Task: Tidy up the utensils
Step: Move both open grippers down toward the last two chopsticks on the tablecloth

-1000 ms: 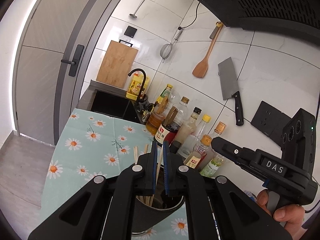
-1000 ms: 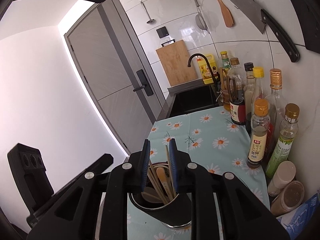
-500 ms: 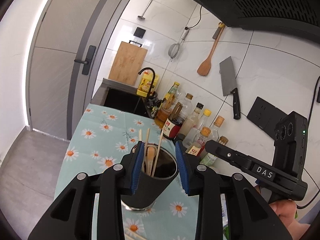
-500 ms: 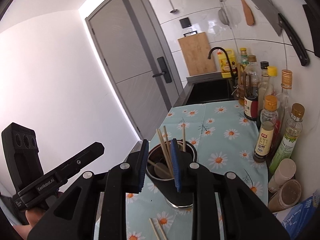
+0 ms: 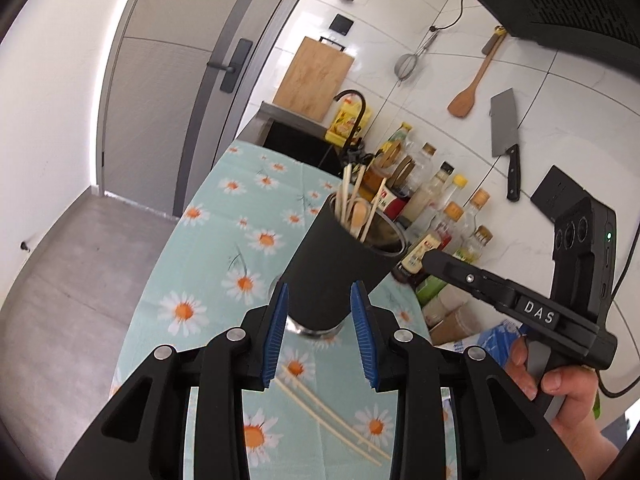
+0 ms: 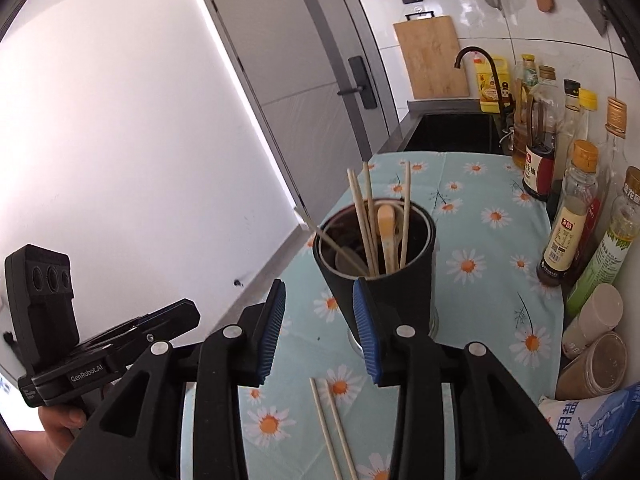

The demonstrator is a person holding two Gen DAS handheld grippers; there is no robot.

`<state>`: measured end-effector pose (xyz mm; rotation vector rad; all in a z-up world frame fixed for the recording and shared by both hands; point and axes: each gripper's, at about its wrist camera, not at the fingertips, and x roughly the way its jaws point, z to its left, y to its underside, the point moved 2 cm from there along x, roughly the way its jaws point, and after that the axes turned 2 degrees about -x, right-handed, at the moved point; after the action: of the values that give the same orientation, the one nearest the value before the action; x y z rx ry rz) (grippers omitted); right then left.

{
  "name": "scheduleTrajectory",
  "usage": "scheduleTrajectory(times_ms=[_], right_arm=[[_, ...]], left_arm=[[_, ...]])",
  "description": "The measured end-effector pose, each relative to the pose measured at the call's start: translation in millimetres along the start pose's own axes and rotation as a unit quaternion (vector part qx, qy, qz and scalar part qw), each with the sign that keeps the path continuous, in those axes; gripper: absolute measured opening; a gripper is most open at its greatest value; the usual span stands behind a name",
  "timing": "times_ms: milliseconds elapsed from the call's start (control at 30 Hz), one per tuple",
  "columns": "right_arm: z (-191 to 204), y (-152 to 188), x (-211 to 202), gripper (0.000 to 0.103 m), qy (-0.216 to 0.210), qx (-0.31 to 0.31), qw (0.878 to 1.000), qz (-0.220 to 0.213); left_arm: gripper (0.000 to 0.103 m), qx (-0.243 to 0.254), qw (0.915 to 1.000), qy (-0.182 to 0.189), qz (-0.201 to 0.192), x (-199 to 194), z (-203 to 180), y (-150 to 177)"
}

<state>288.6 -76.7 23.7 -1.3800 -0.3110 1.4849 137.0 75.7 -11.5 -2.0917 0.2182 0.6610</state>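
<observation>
A black utensil holder point(image 5: 340, 272) stands on the daisy cloth point(image 5: 208, 248), with several chopsticks point(image 5: 352, 196) and a wooden spoon point(image 5: 359, 213) upright in it. My left gripper point(image 5: 320, 336) is open just short of the holder's base, its blue pads clear of it. Two loose chopsticks point(image 5: 332, 416) lie on the cloth under the fingers. In the right wrist view, the holder point(image 6: 400, 292) sits just beyond my right gripper point(image 6: 319, 332). Its jaws are opening with nothing between them. The loose chopsticks point(image 6: 332, 428) lie below it.
Sauce and oil bottles point(image 6: 568, 232) line the tiled wall on the right, with jars point(image 6: 592, 364) and a blue salt bag point(image 6: 592, 420) nearer. A dark sink point(image 6: 452, 132) with a black tap lies past the cloth. The counter's left edge drops to the floor.
Both grippers have drawn back and down from above the holder and their jaws have spread. The loose chopsticks on the cloth have come into view.
</observation>
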Motion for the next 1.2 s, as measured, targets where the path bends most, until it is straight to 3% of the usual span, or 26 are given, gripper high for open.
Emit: scheduleTrajectory(times_ms=[333, 433, 600, 700, 967, 1133, 1200], right_arm=[[16, 24, 38, 0.036, 0.009, -0.054, 0.993, 0.101], [23, 33, 53, 0.036, 0.014, -0.073, 0.988, 0.135], [25, 47, 81, 0.036, 0.046, -0.079, 0.976, 0.195], [25, 53, 95, 0.036, 0.039, -0.065, 0.97, 0.233], [36, 83, 124, 0.036, 0.095, -0.136, 0.928, 0.332], [34, 97, 139, 0.036, 0.088, -0.145, 0.904, 0.393], [31, 102, 146, 0.03, 0.088, -0.146, 0.896, 0.41]], left_arm=[[0.032, -0.029, 0.9988, -0.011, 0.039, 0, 24, 38], [0.037, -0.04, 0.9981, -0.012, 0.044, -1, 33, 45], [0.037, -0.063, 0.9954, -0.016, 0.071, 1, 52, 60], [0.037, -0.068, 0.9938, -0.01, 0.088, 5, 61, 68], [0.037, -0.107, 0.9843, 0.019, 0.14, 20, 79, 84], [0.037, -0.116, 0.9796, 0.021, 0.163, 31, 82, 92], [0.037, -0.131, 0.975, 0.027, 0.178, 36, 84, 97]])
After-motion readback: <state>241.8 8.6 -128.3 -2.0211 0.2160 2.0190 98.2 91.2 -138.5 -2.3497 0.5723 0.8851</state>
